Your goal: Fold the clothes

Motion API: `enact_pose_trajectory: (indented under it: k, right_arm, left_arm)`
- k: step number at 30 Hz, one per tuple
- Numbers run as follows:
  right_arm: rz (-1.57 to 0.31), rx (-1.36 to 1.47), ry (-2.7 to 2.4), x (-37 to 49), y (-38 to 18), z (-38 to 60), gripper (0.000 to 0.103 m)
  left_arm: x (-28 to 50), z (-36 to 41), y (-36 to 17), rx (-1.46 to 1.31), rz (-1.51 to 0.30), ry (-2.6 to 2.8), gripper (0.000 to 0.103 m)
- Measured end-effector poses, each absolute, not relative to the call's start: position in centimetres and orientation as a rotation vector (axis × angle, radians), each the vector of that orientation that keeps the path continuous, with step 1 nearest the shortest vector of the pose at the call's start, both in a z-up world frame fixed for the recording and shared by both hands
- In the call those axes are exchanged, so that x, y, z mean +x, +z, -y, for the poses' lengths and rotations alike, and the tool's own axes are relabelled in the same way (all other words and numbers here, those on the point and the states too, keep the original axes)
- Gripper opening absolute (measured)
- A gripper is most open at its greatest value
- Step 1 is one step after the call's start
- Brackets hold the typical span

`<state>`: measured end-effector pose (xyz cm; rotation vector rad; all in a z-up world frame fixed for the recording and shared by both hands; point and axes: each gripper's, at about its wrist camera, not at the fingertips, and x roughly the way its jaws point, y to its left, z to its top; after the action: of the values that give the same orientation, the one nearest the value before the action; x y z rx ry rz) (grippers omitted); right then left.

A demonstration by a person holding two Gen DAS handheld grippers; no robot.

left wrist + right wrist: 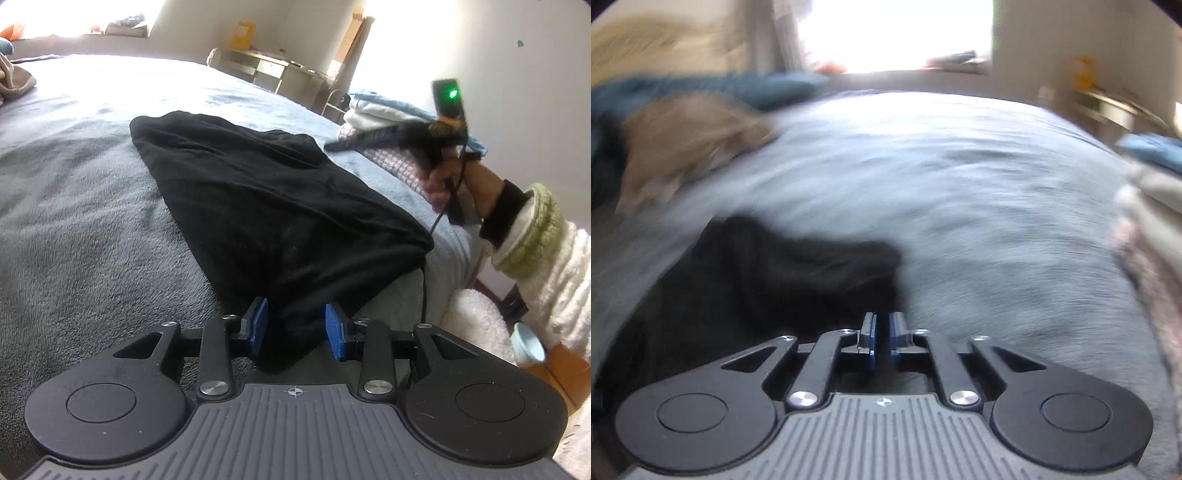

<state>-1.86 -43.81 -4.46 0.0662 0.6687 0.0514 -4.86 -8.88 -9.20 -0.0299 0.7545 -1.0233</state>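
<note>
A black garment (258, 192) lies folded into a long strip on the grey bed cover (74, 221). My left gripper (297, 328) is at its near end, where the bunched cloth fills the gap between the blue pads (258, 325), so it is shut on it. My right gripper (332, 146) hangs in the air over the bed's right side in a person's hand (443, 181), apart from the garment. The blurred right wrist view shows the right gripper (882, 332) shut with nothing between its pads, and the black garment (768, 273) lies ahead to its left.
A stack of folded clothes (376, 110) (1145, 206) sits at the bed's right edge. A brown garment (14, 81) (690, 140) lies at the far left. Beyond the bed stand a desk (266, 66) and a bright window. A pale cup (528, 347) sits low on the right.
</note>
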Motion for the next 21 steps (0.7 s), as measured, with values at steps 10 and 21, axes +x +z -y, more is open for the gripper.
enact_pose_trajectory:
  k: [10,21]
  right_arm:
    - [-0.736,-0.166,0.247,2.6,-6.0,38.7,0.008]
    - [-0.728,-0.076,0.355,4.0,-4.1,39.0,0.009]
  left_arm:
    - [-4.7,8.6,-9.4,-0.044,-0.748,-1.035,0.034]
    - [-4.4,8.2,-9.7,-0.064,-0.747,-1.053,0.034]
